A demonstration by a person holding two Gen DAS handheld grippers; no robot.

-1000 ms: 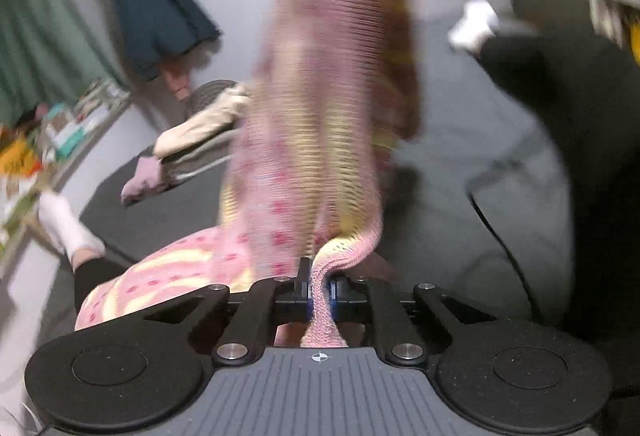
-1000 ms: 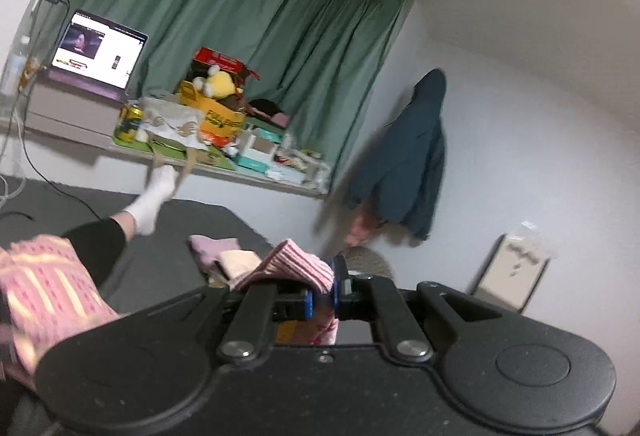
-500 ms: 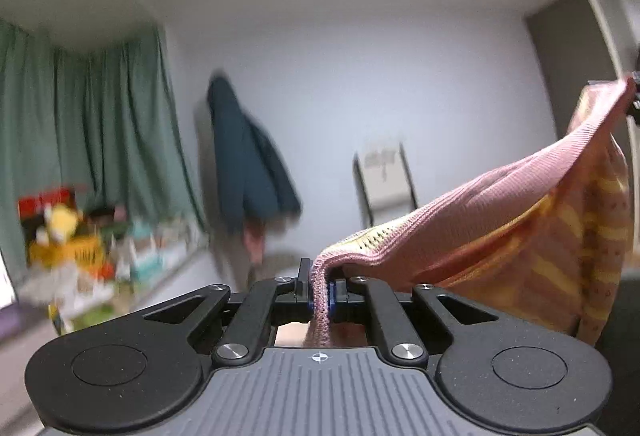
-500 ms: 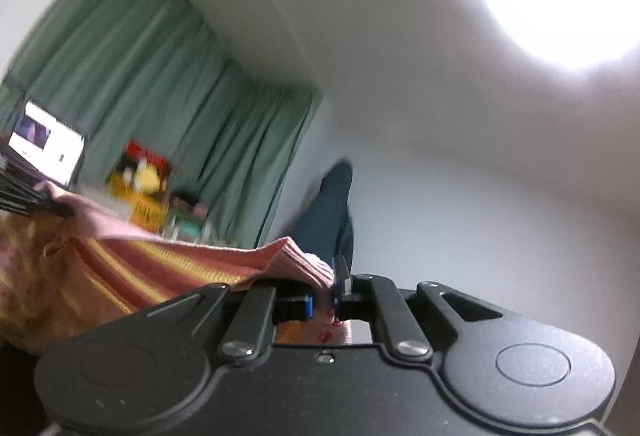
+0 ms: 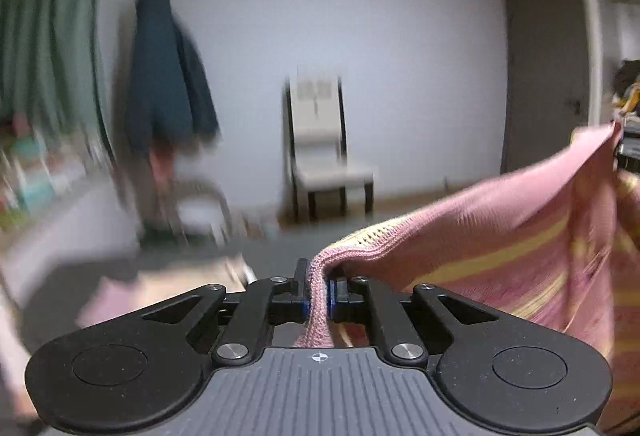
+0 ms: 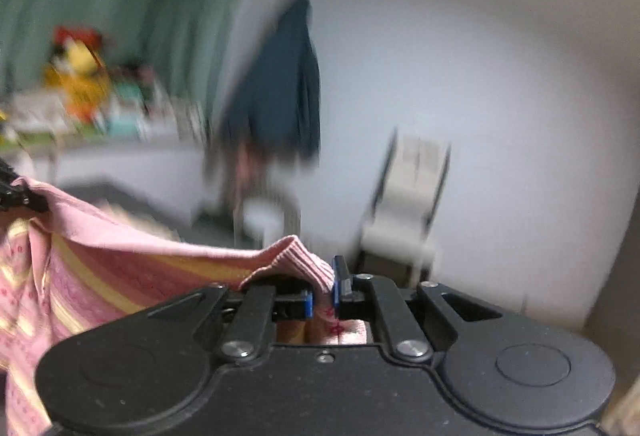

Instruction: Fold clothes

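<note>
Between your left gripper (image 5: 319, 290) and right gripper (image 6: 322, 290), each clamped on a ribbed edge, the pink-and-yellow striped knit garment (image 5: 500, 236) hangs spread, its held edge running side to side, in front of the white chair (image 5: 320, 147). No readable writing shows.

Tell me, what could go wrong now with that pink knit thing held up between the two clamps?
Each gripper pinches only a narrow bit of the pink striped garment's edge: the left gripper and the right gripper. A tug might pull one corner free. The blurred backgrounds suggest fast motion, which could make slipping likelier. The knit sags between the grips, so it may land crooked.
</note>
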